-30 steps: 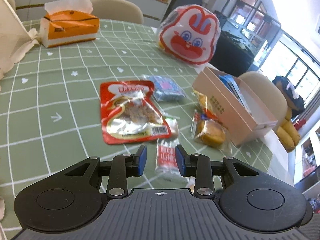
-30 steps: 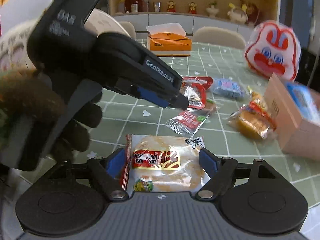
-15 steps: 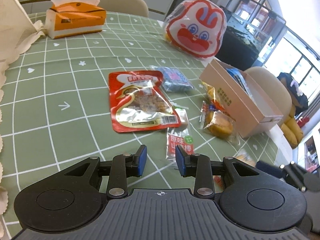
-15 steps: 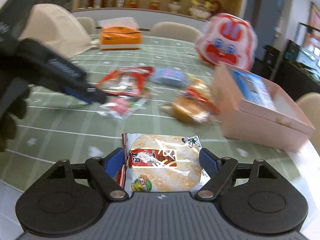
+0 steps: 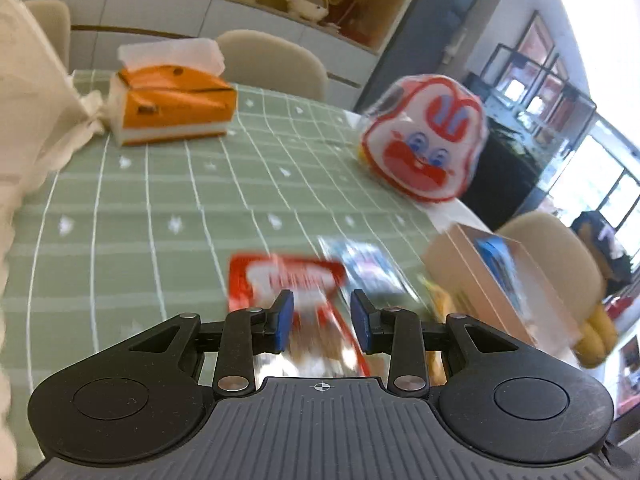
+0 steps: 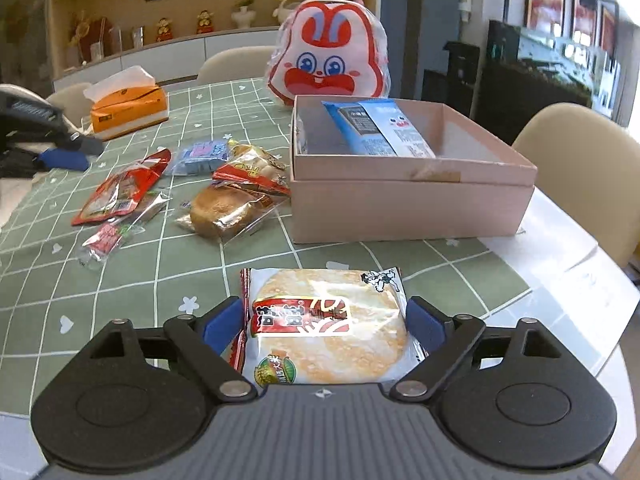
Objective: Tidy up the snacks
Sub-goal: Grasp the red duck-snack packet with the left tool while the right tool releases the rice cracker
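Observation:
My right gripper [image 6: 324,320] has a rice cracker packet [image 6: 320,344] between its blue pads. Its jaws are opening, and the pads still touch the packet's edges. It hovers over the table's near edge, in front of the pink box [image 6: 412,200], which holds a blue packet [image 6: 376,128]. To the left of the box lie a wrapped bun [image 6: 224,208], a red pouch [image 6: 120,188], a small blue packet [image 6: 204,152] and a red stick snack [image 6: 106,240]. My left gripper [image 5: 322,320] is narrowly open and empty above the blurred red pouch [image 5: 288,276]. It also shows at the left edge of the right wrist view, left gripper [image 6: 76,152].
A bunny-face snack bag [image 6: 328,60] stands behind the box. An orange tissue box [image 5: 176,108] sits at the far side of the green checked tablecloth [image 5: 160,208]. White fabric [image 5: 28,128] lies at the left. Chairs ring the table.
My right gripper swung right to face the box, still carrying the cracker packet, and its jaws widened slightly. My left gripper moved forward over the red pouch; its gap is unchanged.

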